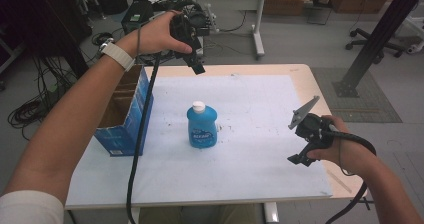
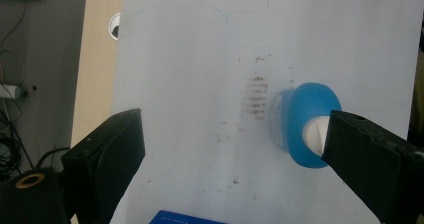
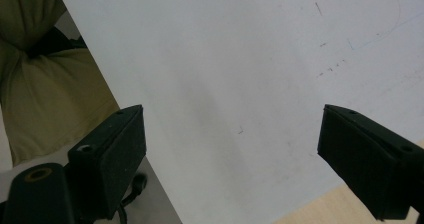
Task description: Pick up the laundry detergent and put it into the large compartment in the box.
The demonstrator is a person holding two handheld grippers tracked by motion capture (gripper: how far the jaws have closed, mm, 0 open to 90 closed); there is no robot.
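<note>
A blue bottle (image 1: 202, 126) with a white cap stands upright on the white sheet (image 1: 240, 154), left of the table's middle. My left gripper (image 1: 197, 67) is held high over the table's far edge, behind the bottle, pointing down. In the left gripper view its jaws (image 2: 235, 121) stand open with nothing between them, and the bottle (image 2: 302, 111) shows from above beside the right jaw. My right gripper (image 1: 298, 158) hovers over the table's right side, well away from the bottle. The right gripper (image 3: 232, 114) is open over bare sheet.
An open blue cardboard box (image 1: 125, 115) stands at the table's left edge, close to the bottle; its corner (image 2: 185, 218) shows in the left gripper view. The left gripper's cable (image 1: 140, 134) hangs down past the box. Desks, chairs and cables lie beyond the table.
</note>
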